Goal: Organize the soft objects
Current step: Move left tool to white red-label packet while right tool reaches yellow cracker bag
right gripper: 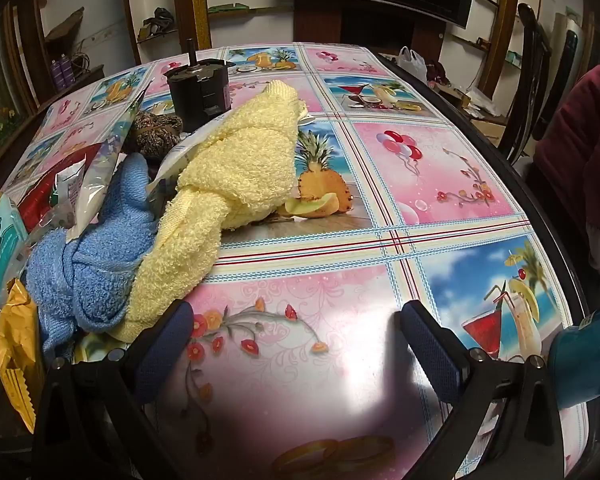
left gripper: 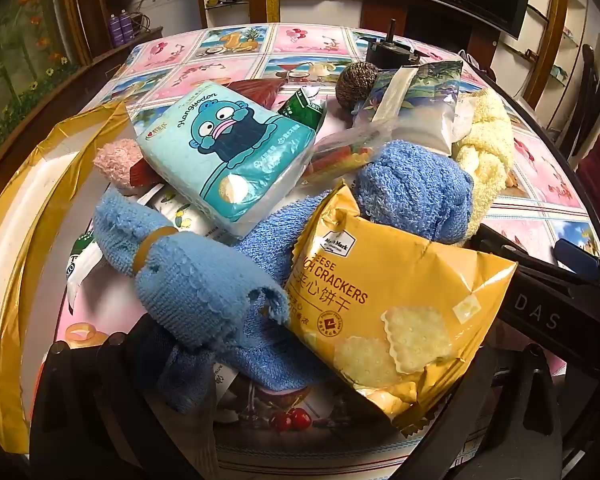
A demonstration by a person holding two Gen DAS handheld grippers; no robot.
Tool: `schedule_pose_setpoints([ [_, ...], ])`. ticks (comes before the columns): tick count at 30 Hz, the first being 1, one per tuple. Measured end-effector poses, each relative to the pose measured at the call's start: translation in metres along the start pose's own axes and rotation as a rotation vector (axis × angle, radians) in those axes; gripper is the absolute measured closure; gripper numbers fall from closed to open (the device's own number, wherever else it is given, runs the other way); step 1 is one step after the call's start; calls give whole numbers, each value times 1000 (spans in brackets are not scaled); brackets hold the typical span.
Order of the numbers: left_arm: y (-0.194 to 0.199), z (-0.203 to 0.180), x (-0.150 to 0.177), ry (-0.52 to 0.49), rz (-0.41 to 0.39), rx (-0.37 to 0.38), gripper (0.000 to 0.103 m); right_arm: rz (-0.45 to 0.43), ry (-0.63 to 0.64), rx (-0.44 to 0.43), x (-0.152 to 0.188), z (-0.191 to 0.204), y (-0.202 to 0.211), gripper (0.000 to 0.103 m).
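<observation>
A heap of soft things and packets lies on the patterned tablecloth (right gripper: pixel 380 248). In the left wrist view a light blue cloth (left gripper: pixel 188 280) bound with a rubber band, a yellow cracker bag (left gripper: pixel 400 300), a teal tissue pack (left gripper: pixel 228 152), a fuzzy blue towel (left gripper: pixel 416 192), a pink fuzzy piece (left gripper: pixel 114 160) and a yellow towel (left gripper: pixel 488 152) are piled together. My left gripper (left gripper: pixel 300 364) is open, and the blue cloth and cracker bag lie between its wide-set fingers. My right gripper (right gripper: pixel 300 344) is open over bare tablecloth, its left pad (right gripper: pixel 168 344) beside the yellow towel (right gripper: pixel 236 160) and blue towel (right gripper: pixel 100 248).
A white tray with a gold rim (left gripper: pixel 24 240) sits left of the heap. A black cylinder (right gripper: pixel 200 88) and a brown yarn ball (right gripper: pixel 156 128) stand behind it. A person in dark red (right gripper: pixel 580 140) is at the table's right edge, by a chair (right gripper: pixel 536 40).
</observation>
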State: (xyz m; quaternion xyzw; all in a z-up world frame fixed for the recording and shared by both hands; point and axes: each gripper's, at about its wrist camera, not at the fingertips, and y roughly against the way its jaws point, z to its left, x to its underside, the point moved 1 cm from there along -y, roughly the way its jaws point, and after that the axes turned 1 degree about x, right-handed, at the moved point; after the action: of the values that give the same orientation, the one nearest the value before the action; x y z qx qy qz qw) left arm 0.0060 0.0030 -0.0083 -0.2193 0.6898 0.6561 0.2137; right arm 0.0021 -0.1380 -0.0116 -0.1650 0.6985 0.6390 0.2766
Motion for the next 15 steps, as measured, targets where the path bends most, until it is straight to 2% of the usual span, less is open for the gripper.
schedule_pose_setpoints([
  [3,1,1,1,-14,10,-16,0,0,2,2,0,0,0,0],
  [6,4,-9,7,-69,53,18,0,1,8,-3,0,0,0,0],
  [8,7,-12,9,-99,72,33,0,21,28,-24,-1,-1,0,0],
  [11,10,-15,15,-91,70,18,0,71,32,-21,-4,-3,1,0],
  [14,14,-22,22,-146,83,58,0,86,60,-32,-4,1,0,0],
  [15,20,-24,26,-169,85,88,7,84,76,-43,-4,0,-1,0],
])
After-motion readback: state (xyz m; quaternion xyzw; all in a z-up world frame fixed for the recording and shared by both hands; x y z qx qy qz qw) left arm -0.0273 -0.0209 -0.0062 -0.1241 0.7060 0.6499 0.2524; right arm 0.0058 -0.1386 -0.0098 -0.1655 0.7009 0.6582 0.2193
